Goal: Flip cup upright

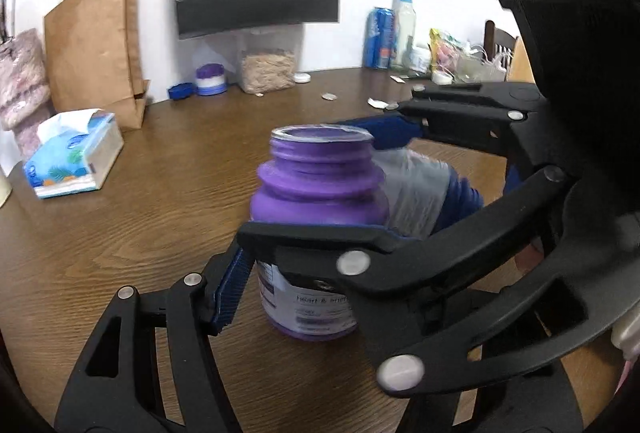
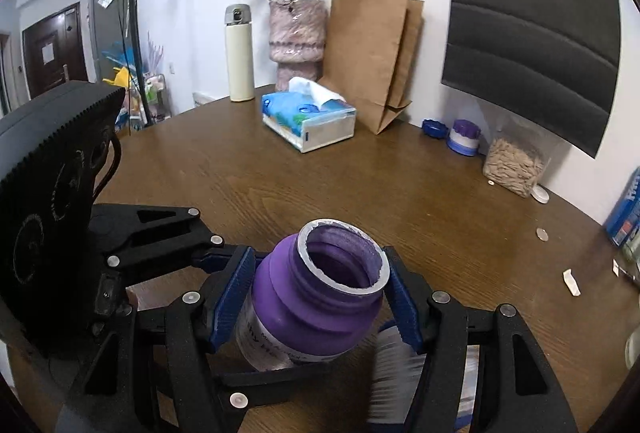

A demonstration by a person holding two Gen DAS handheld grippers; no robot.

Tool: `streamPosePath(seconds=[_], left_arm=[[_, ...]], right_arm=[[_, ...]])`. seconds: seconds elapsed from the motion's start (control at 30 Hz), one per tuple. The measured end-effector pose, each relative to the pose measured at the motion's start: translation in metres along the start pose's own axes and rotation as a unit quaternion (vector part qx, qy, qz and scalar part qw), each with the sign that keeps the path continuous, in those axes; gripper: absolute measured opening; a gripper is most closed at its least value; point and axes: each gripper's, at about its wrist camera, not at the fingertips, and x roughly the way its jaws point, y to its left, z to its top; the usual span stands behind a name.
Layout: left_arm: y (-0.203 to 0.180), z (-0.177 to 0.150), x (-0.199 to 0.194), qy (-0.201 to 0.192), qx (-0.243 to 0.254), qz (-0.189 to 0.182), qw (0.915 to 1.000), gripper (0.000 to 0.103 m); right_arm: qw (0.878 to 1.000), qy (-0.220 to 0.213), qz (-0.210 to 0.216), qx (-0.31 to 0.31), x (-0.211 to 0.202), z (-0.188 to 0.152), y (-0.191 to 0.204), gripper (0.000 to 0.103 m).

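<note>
The cup is a purple jar-shaped container point(image 1: 320, 189) with a white label. It stands upright on the brown table point(image 1: 160, 217), open mouth up point(image 2: 344, 259). My right gripper point(image 2: 318, 301) is shut on its shoulder, a blue pad pressing each side; in the left wrist view it reaches in from the right point(image 1: 348, 181). My left gripper point(image 1: 316, 293) straddles the lower body. Its left pad point(image 1: 232, 293) lies close against the label and its right finger is hidden behind the right gripper. In the right wrist view the left gripper comes from the left, one finger point(image 2: 260, 385) running under the cup.
A grey-and-blue wrapped thing point(image 1: 420, 193) lies just right of the cup. A tissue box point(image 2: 308, 121), paper bag point(image 2: 372, 57), vase point(image 2: 296, 37) and thermos point(image 2: 239, 53) stand at the back. A seed jar point(image 2: 514, 167), small tubs point(image 2: 464, 137), coins and cans line the wall side.
</note>
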Motion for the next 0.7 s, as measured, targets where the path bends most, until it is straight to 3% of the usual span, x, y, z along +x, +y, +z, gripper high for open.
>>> streamPosePath(seconds=[0.07,0.17,0.27,0.47,0.7], left_arm=[[0.001,-0.003,0.008,0.026,-0.017,-0.013,0.9994,0.071],[0.004,-0.003,0.011,0.035,-0.030,-0.011,0.9989,0.072],[0.003,-0.007,0.006,0.034,-0.031,0.006,0.9989,0.087],[0.010,-0.017,-0.014,0.023,-0.052,0.029,0.9980,0.089],[0.007,-0.031,-0.053,-0.001,-0.067,0.046,0.9967,0.089]], right_arm=[[1.000,-0.003,-0.017,-0.013,-0.001,-0.002,0.001,0.068],[0.999,-0.008,-0.029,-0.032,-0.005,-0.005,0.005,0.068],[0.999,-0.006,-0.034,-0.039,-0.005,-0.005,0.008,0.068],[1.000,0.011,-0.016,-0.006,-0.009,-0.008,0.006,0.069],[0.999,-0.013,-0.026,0.025,-0.060,-0.009,0.009,0.077]])
